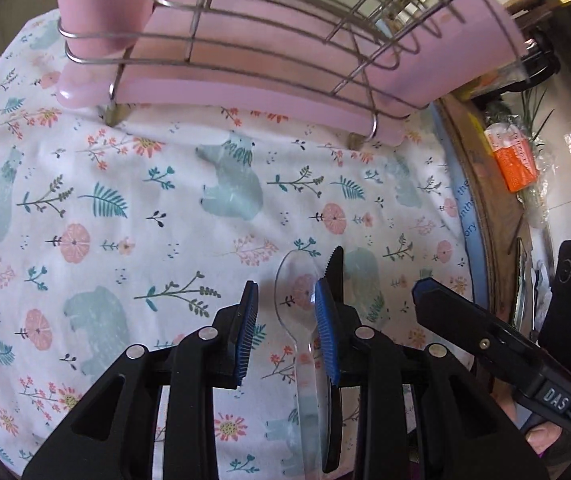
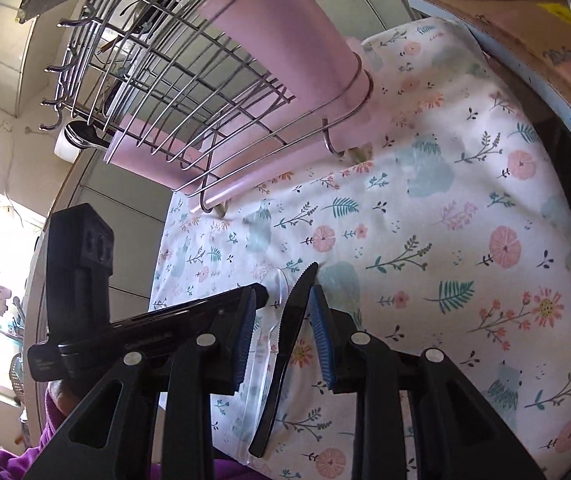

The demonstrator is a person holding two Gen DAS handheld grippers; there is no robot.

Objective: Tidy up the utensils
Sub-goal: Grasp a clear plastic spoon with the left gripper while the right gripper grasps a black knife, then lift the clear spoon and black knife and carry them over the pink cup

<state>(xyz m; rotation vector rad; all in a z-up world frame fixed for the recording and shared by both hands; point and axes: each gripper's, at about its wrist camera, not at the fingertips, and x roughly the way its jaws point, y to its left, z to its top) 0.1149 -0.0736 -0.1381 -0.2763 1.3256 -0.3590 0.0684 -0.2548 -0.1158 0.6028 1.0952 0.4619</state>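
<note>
A clear plastic spoon [image 1: 299,320] and a black serrated plastic knife [image 1: 334,268] lie side by side on the floral cloth [image 1: 125,200]. My left gripper [image 1: 287,328] is open, with its fingers straddling the spoon; the knife lies under its right finger. My right gripper [image 2: 281,336] is open, with the knife [image 2: 285,344] and the spoon [image 2: 263,356] between its fingers. In the left wrist view the right gripper [image 1: 485,340] comes in from the right. A wire dish rack [image 1: 265,40] on a pink tray [image 1: 225,98] stands behind.
The rack [image 2: 165,80] holds a pink cup [image 2: 285,40] and metal utensils in a white holder [image 2: 73,140]. A cardboard box edge [image 1: 481,184] borders the cloth on the right. An orange packet [image 1: 513,160] lies beyond it.
</note>
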